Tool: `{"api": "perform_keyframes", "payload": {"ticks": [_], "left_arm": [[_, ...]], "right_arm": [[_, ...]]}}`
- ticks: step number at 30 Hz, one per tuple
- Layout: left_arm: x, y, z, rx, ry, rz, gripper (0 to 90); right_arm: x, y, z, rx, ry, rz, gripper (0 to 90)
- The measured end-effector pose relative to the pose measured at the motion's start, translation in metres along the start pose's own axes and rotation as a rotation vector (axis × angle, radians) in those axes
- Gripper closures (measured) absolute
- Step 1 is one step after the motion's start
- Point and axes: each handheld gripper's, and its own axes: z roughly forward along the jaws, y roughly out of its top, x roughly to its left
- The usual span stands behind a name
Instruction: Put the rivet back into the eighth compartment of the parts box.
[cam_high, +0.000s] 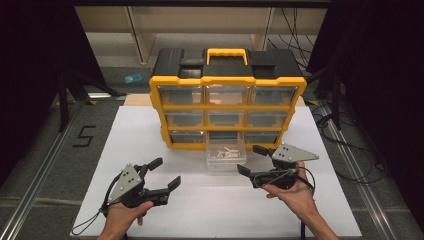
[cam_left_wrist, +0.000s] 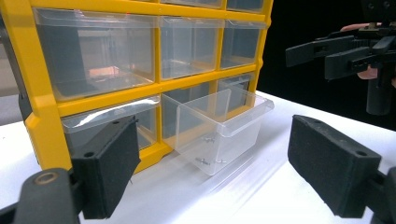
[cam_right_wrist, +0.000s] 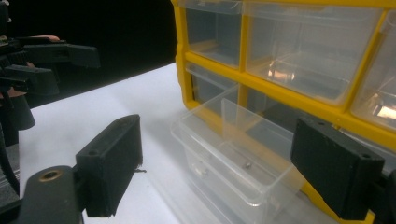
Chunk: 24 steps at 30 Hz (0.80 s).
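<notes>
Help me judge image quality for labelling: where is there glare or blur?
High view: dark surround, evenly lit white table. Left gripper view: glare streaks on the table before the pulled-out clear drawer. Right gripper view: reflections on the organizer drawer fronts, near jaws soft.

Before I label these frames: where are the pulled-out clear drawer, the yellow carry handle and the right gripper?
Pulled-out clear drawer (cam_high: 226, 153): high view, its open tray.
Yellow carry handle (cam_high: 227, 51): high view, top bar.
Right gripper (cam_high: 251, 159): high view, between its fingers.

Bright overhead light whitens the table (cam_high: 150, 130) while the surroundings fall to black. The clear drawers (cam_right_wrist: 299, 51) catch soft glare. Near fingers (cam_left_wrist: 109, 163) in both gripper views look soft and blurred.
</notes>
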Motion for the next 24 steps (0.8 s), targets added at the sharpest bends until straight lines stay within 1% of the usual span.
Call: {"api": "perform_keyframes", "payload": {"ticks": [2,3,4,5,8,9,10,11,12,13,17,18,20,21,22,24], "left_arm": [[0.000,0.000,0.000,0.000,0.000,0.000,16.6],[0.000,0.000,0.000,0.000,-0.001,-0.001,16.6],[0.000,0.000,0.000,0.000,-0.001,-0.002,16.6],[0.000,0.000,0.000,0.000,-0.001,-0.001,16.6],[0.000,0.000,0.000,0.000,-0.002,-0.001,16.6],[0.000,0.000,0.000,0.001,-0.003,0.000,16.6],[0.000,0.000,0.000,0.002,-0.003,0.000,16.5],[0.000,0.000,0.000,0.002,-0.003,0.000,16.5],[-0.001,0.000,0.000,0.003,-0.003,0.001,16.6],[-0.001,0.000,0.000,0.003,-0.004,0.002,16.6],[-0.001,0.000,0.000,0.003,-0.004,0.001,16.6],[-0.001,0.000,0.000,0.003,-0.005,0.001,16.5],[-0.001,0.000,0.000,0.003,-0.006,0.004,16.6],[-0.001,0.000,0.000,0.003,-0.006,0.004,16.6],[-0.001,0.000,0.000,0.003,-0.006,0.003,16.5],[-0.001,0.000,0.000,0.003,-0.006,0.002,16.5]], "right_arm": [[0.000,-0.003,0.000,-0.015,0.001,0.009,17.8],[0.000,-0.004,-0.002,0.001,-0.001,0.009,17.8],[0.000,-0.006,-0.002,-0.004,0.002,0.011,17.7],[0.000,-0.007,-0.003,0.010,0.001,0.011,17.7],[0.001,-0.010,-0.004,-0.008,0.008,0.021,17.7],[0.001,-0.011,-0.006,-0.001,0.005,0.018,17.7],[0.001,-0.012,-0.006,-0.022,-0.005,0.008,17.7],[0.003,-0.012,-0.007,-0.010,0.005,0.021,17.6],[0.003,-0.013,-0.009,0.001,-0.004,0.016,17.6],[0.003,-0.013,-0.009,0.000,-0.003,0.020,17.6],[0.004,-0.016,-0.010,-0.025,-0.001,0.026,17.4],[0.004,-0.016,-0.011,-0.025,0.005,0.027,17.4],[0.005,-0.018,-0.012,-0.027,0.000,0.029,17.4],[0.005,-0.018,-0.013,-0.027,0.005,0.026,17.2],[0.006,-0.019,-0.015,-0.005,-0.006,0.026,17.0],[0.006,-0.020,-0.015,-0.025,0.000,0.029,16.9]]}}
